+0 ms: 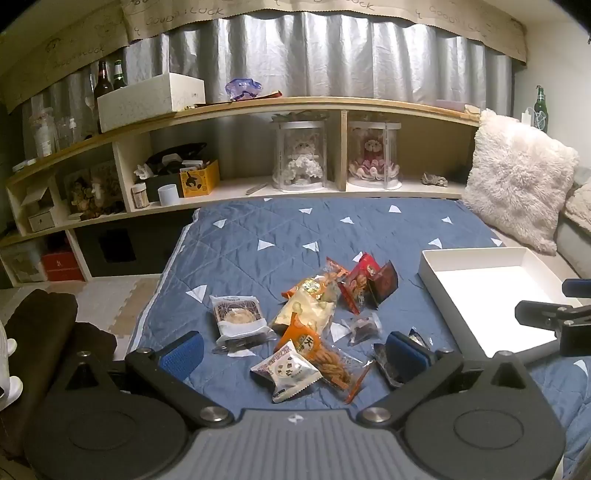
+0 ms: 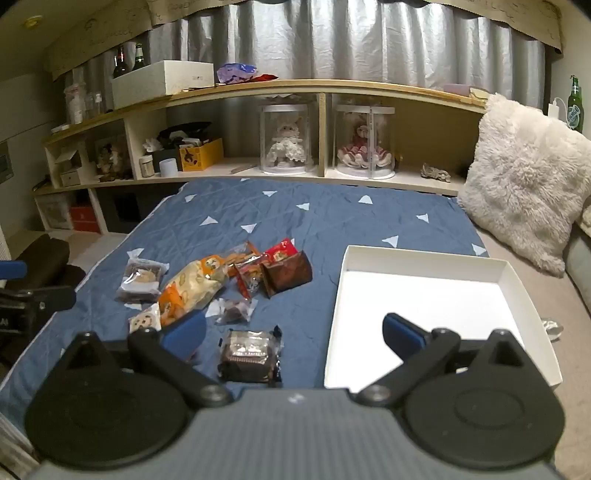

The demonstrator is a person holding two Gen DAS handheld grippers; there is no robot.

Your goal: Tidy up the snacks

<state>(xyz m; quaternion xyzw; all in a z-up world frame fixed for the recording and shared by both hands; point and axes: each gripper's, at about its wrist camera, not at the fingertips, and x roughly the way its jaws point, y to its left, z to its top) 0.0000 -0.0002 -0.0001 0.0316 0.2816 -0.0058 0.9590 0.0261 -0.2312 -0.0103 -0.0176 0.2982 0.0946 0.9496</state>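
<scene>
Snack packets (image 1: 314,328): light, crinkly, slippery film at frame centre; pinch a sealed edge.
White tray (image 2: 424,295): empty, stiff.
Left gripper (image 1: 295,350), right gripper (image 2: 293,332): both wide, holding nothing.

"GOOD LUCK" runs repeatedly along the paper valance (image 1: 177,18) over the curtain; the orange snack packet (image 1: 303,338) carries the character "天".

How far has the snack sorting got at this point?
Nothing looks done: the white tray holds no snacks. Nothing is in hand: the left gripper and right gripper are both open and hold nothing. All is left: the pile of snack packets and the dark packet lie on the blue quilt.
</scene>
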